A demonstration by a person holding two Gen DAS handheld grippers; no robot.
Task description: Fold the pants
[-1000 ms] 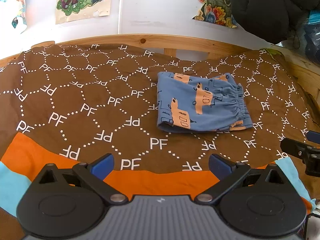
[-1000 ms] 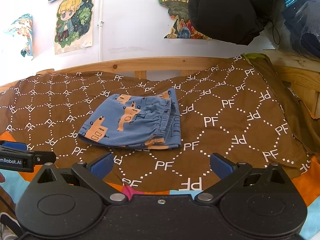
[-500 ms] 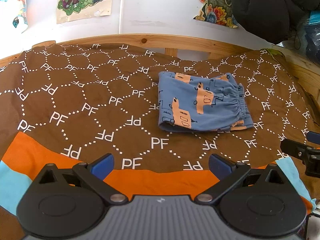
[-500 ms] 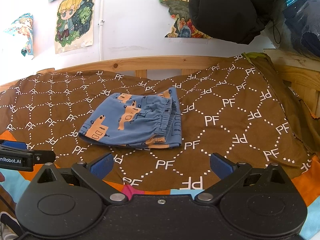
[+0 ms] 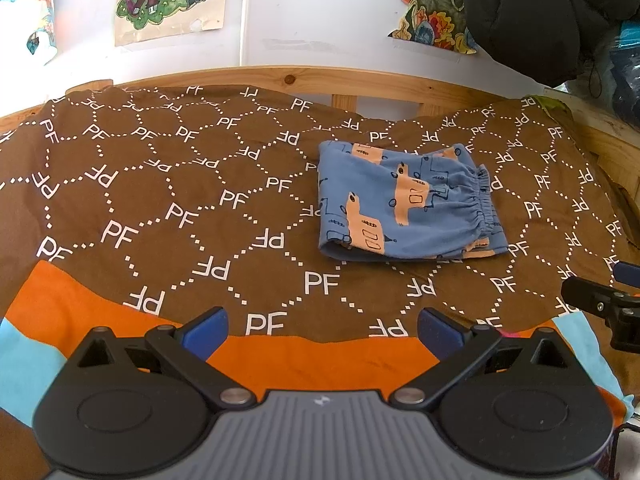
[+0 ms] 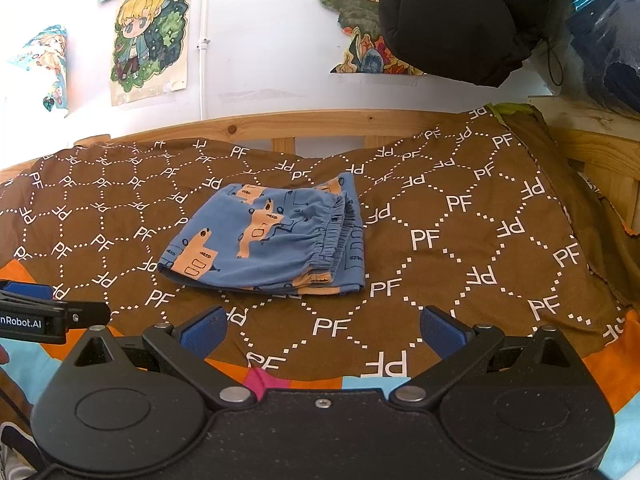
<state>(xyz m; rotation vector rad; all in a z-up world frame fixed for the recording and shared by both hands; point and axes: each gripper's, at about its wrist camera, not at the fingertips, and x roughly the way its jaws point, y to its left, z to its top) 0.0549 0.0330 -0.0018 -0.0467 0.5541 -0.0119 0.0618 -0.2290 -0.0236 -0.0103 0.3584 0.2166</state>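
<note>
The right tool hangs low over the near edge of a brown bedspread printed with white "PF" letters, its 2 blue-padded fingers spread wide with nothing between them. Ahead of it, well apart, the blue pants with orange shapes lie folded into a compact stack, the gathered waistband toward the right. The left tool pokes in at the left edge, near the bedspread's front. A wooden bed rail runs behind, below a white wall with cartoon posters. A black padded jacket hangs at upper right.
</note>
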